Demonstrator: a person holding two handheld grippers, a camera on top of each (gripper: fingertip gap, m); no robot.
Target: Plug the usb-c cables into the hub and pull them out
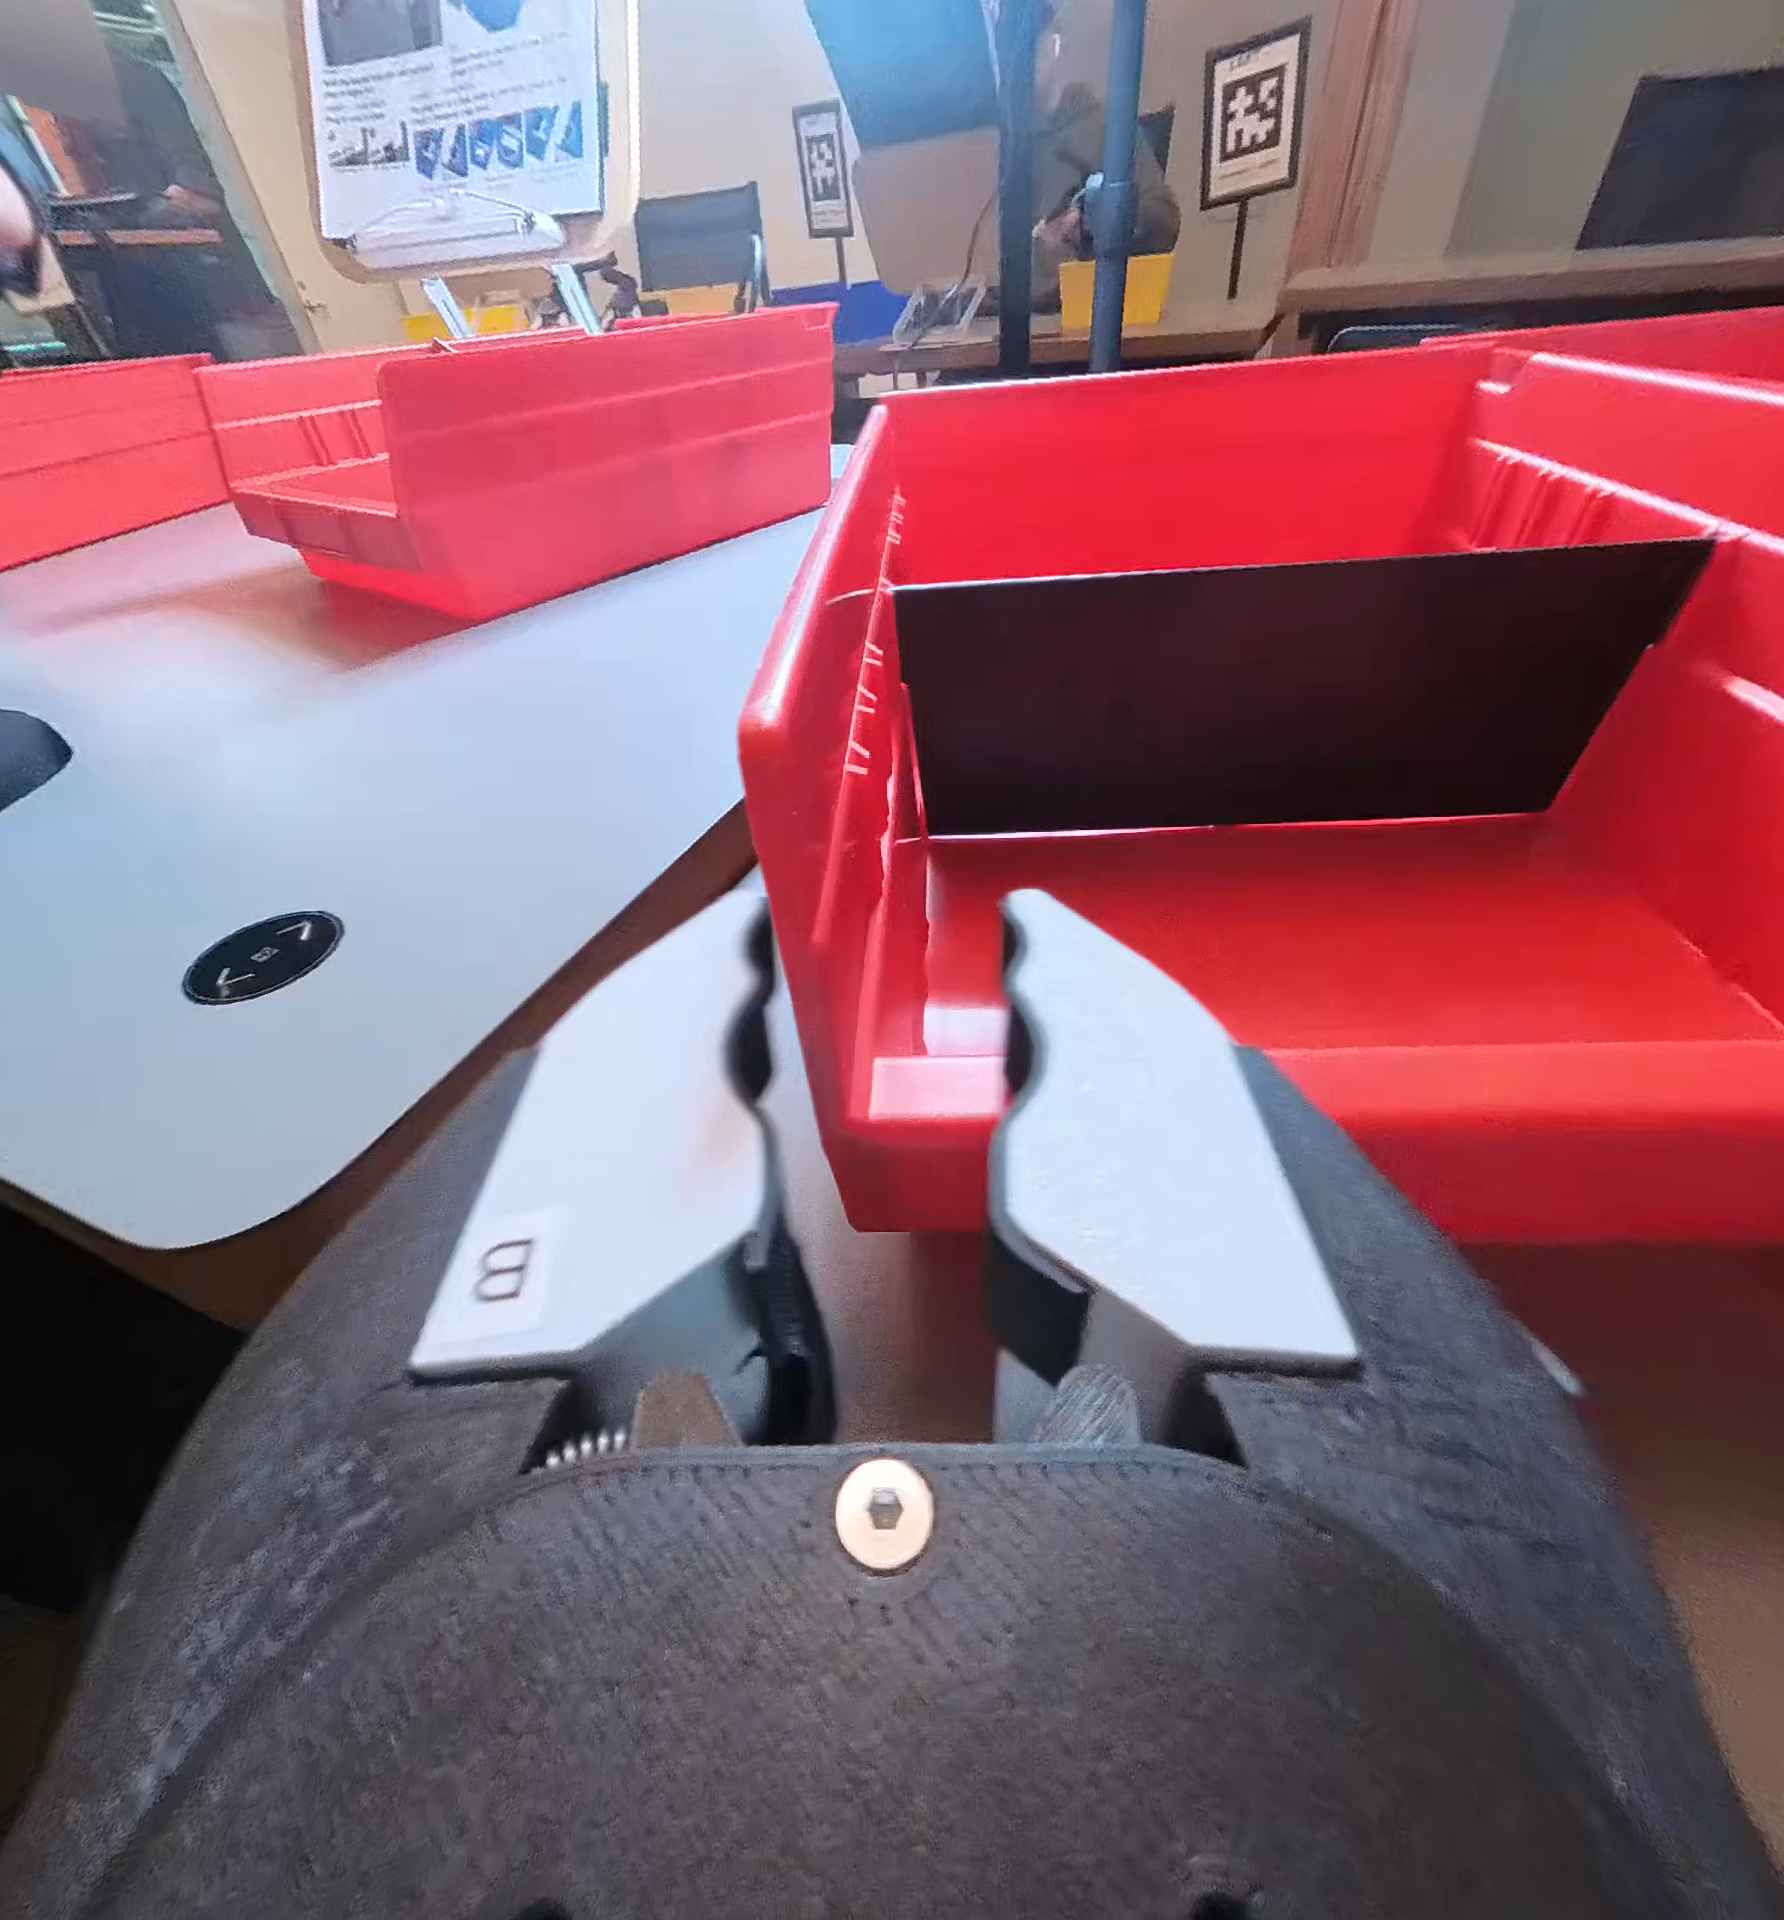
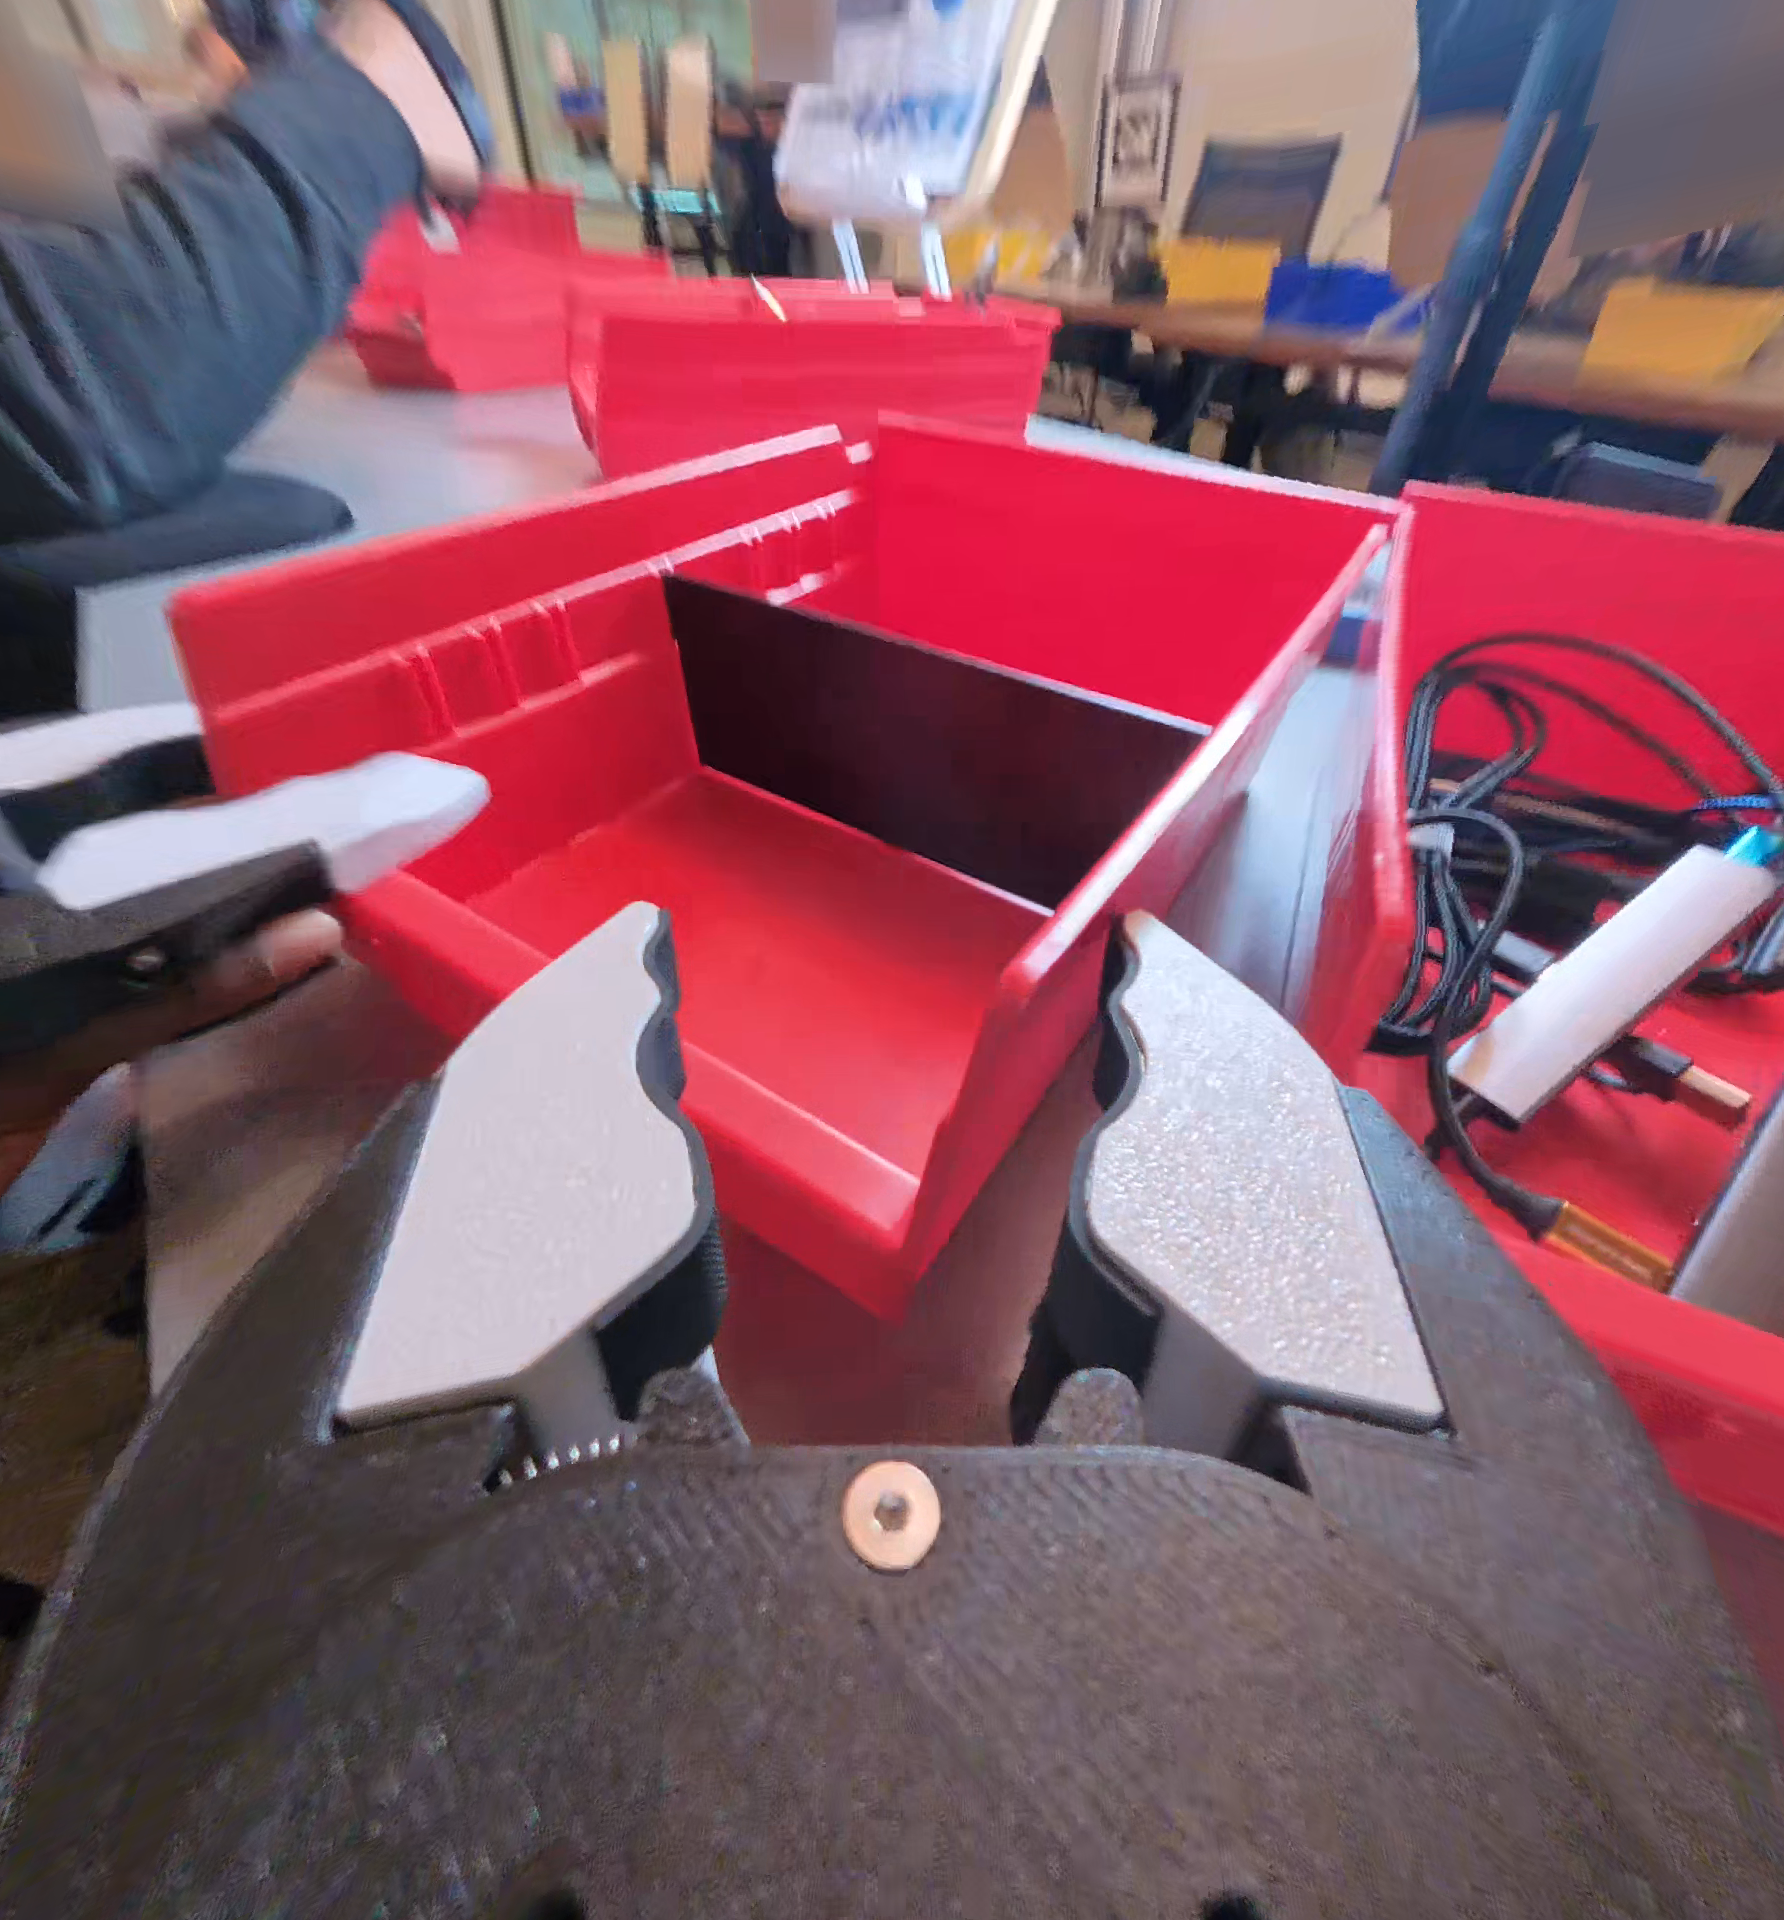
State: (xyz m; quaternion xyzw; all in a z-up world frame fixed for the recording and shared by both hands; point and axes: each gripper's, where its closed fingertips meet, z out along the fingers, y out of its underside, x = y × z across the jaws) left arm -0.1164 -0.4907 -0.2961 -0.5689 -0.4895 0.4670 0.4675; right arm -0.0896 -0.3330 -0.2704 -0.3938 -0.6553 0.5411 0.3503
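Note:
A white hub lies in a red bin at the right of the right wrist view, among tangled black cables, one with a gold-coloured plug. My right gripper is open and empty, in front of a second red bin with a black divider. My left gripper is open and empty, its jaws on either side of that bin's front left corner. It also shows at the left of the right wrist view. The hub is hidden in the left wrist view.
More red bins stand farther back on the grey table, which has a round black button panel. A person's dark sleeve reaches over the table at the left. A grey metal piece leans in the cable bin.

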